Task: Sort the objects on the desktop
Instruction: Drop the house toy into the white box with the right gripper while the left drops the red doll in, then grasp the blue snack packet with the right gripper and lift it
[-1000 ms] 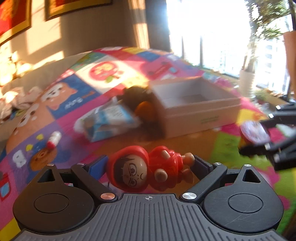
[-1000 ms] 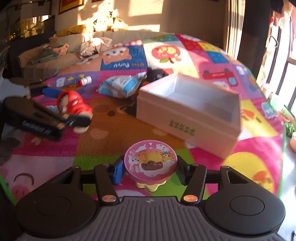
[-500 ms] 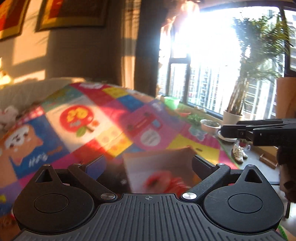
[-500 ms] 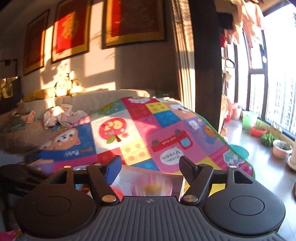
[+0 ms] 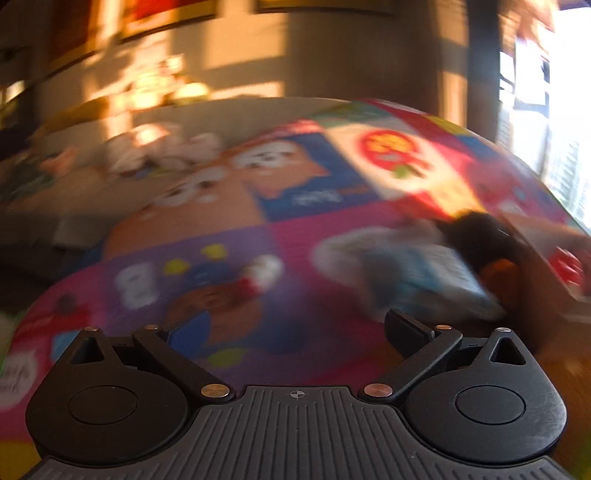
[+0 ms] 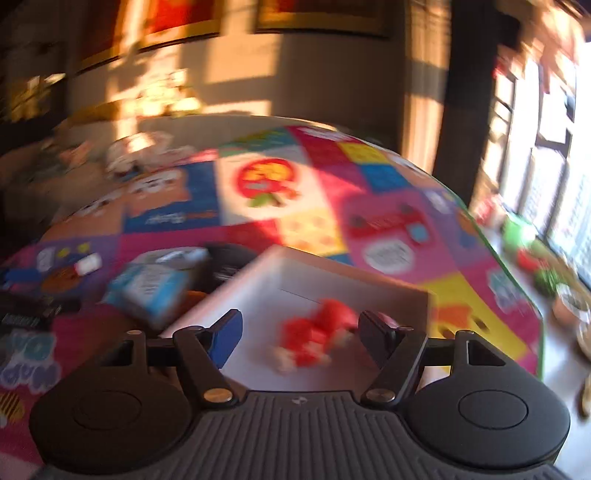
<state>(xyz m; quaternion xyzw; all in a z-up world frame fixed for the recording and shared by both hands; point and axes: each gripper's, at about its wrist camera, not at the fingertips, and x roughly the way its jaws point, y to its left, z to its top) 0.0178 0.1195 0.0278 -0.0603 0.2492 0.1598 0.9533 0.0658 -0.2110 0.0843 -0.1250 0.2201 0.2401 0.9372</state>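
Both grippers are seen with fingers spread wide and nothing held: the left gripper (image 5: 295, 334) is aimed at the play mat, and the right gripper (image 6: 301, 334) is poised over the white box (image 6: 406, 288). A blurred red toy figure (image 6: 314, 338) is seen inside the box, so the current step is judged to be a deposit just completed, with a fresh pick to follow.

Unsorted items are seen on the mat left of the box: a blue-and-white packet (image 5: 413, 273), a dark object with an orange one (image 5: 496, 267) beside it at the box's near-left corner, and a small white tube with a red band (image 5: 258, 273) further left. The next move is judged to call for a reach to one of these, with fingers kept apart until it is straddled.

The surface is a bright patchwork cartoon mat (image 6: 388, 236). Framed red pictures (image 6: 317, 16) hang on the far wall, and a sunlit window (image 6: 561, 147) stands at the right. Heavy motion blur is present in both views.
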